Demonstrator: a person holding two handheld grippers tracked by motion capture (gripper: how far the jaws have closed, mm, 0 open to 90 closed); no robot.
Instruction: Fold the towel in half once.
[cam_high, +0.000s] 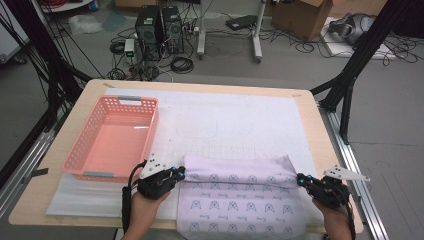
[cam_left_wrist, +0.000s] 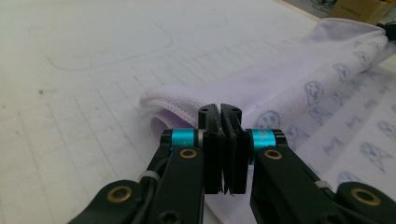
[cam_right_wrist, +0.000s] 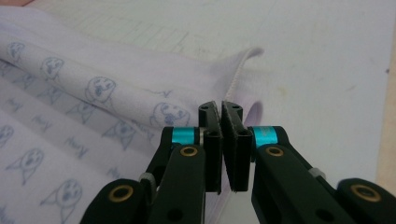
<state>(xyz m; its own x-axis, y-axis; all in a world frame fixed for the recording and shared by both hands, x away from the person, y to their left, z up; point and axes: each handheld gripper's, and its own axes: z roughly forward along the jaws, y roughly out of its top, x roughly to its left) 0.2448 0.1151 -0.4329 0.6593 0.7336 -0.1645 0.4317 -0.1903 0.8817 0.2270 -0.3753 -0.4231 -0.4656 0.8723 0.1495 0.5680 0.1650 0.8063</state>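
Both tools are clamped shut, the left tool (cam_high: 179, 173) and the right tool (cam_high: 301, 179) each pinching one corner of the pale lilac cloth printed with little blue dog faces (cam_high: 240, 197). Its folded edge runs crosswise between them, near the surface's (cam_high: 310, 107) front, beside the pink slatted plastic basket (cam_high: 112, 140).

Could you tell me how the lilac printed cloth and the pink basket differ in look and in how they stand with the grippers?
The lilac cloth is soft, flat and folded, printed with small blue figures; the pink basket is rigid, upright, plain and slotted. The cloth is pinched at both ends by the left gripper and right gripper; the basket is untouched. Both rest on the white mat.
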